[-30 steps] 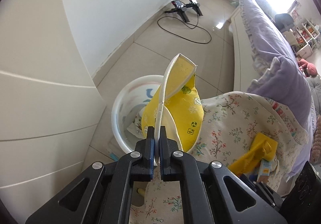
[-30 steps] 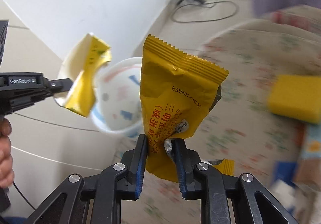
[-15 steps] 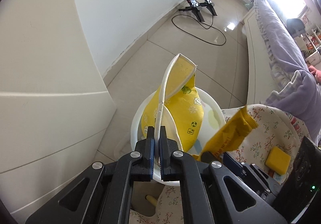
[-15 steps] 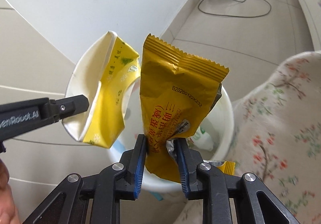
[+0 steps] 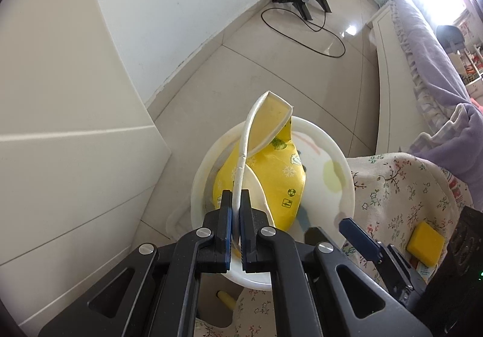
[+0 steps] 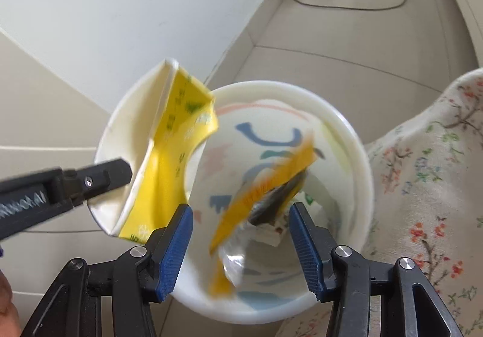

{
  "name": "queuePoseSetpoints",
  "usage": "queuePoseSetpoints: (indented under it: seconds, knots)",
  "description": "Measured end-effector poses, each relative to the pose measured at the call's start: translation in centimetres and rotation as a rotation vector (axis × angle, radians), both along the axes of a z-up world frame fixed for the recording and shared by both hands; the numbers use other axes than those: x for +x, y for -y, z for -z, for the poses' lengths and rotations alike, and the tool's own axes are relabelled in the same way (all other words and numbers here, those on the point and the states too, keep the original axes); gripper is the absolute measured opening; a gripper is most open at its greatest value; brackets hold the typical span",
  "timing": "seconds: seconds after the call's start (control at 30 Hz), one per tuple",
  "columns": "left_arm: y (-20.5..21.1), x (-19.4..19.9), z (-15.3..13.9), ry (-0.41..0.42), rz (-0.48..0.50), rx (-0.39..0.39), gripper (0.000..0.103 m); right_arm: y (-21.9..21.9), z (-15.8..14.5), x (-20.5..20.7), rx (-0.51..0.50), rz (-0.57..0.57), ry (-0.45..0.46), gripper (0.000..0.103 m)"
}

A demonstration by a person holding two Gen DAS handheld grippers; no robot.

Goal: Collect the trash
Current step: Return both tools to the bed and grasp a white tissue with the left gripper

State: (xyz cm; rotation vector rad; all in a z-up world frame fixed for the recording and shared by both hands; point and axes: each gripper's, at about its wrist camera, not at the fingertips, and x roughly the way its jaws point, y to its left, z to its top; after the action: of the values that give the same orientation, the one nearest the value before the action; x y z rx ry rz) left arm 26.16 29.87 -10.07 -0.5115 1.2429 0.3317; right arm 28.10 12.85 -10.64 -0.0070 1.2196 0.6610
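Observation:
A white trash bin (image 5: 338, 162) (image 6: 359, 141) with coloured marks inside stands on the floor beside the floral-covered table. My left gripper (image 5: 236, 201) is shut on the rim of a crushed yellow paper cup (image 5: 280, 177) and holds it over the bin's left side; the cup also shows in the right wrist view (image 6: 169, 162). My right gripper (image 6: 241, 234) is open above the bin. A yellow snack wrapper (image 6: 265, 186), blurred, is loose between its fingers and falls into the bin. Some trash lies at the bin's bottom.
A floral tablecloth (image 5: 401, 186) (image 6: 434, 162) borders the bin on the right, with a yellow sponge (image 5: 425, 239) on it. A white cabinet (image 5: 60, 125) stands left. A black stand and cable (image 5: 305, 2) lie on the tiled floor. A bed with lilac bedding (image 5: 422, 44) is at right.
My right gripper has opened and let go of the yellow wrapper, which now drops into the bin. Both grippers moved further over the bin. The left gripper still holds the cup.

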Motion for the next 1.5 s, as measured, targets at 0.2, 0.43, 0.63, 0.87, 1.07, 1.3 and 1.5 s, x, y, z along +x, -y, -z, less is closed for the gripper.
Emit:
queuePoseSetpoints:
  seconds: [0.2, 0.43, 0.63, 0.87, 1.07, 1.3, 1.5]
  knots:
    - [0.5, 0.5, 0.8, -0.059, 0.002, -0.002, 0.045, 2.6, -1.7, 0.1, 0.004, 0.039, -0.014, 0.058]
    - [1.9, -0.1, -3.0, 0.06, -0.018, -0.012, 0.049, 7.9, -6.4, -1.6, 0.042, 0.066, 0.023, 0.059]
    - [7.4, -0.9, -6.0, 0.113, 0.088, -0.028, 0.049, 14.6, -11.4, -4.2, 0.065, 0.095, 0.074, 0.063]
    - [16.4, -2.4, -8.7, 0.145, 0.3, 0.009, 0.049, 22.7, -16.0, -5.6, 0.056, 0.186, 0.121, 0.065]
    - [25.4, -3.8, -8.0, 0.126, 0.471, -0.093, 0.051, 31.4, -16.3, -7.1, 0.03, 0.314, 0.16, 0.069]
    - [33.8, -5.2, -5.7, 0.074, 0.68, -0.016, 0.051, 37.0, -12.5, -6.7, 0.014, 0.456, 0.045, 0.069]
    - [36.3, -5.7, -3.3, 0.038, 0.74, 0.036, 0.051, 37.9, -9.2, -6.8, -0.13, 0.427, -0.015, 0.069]
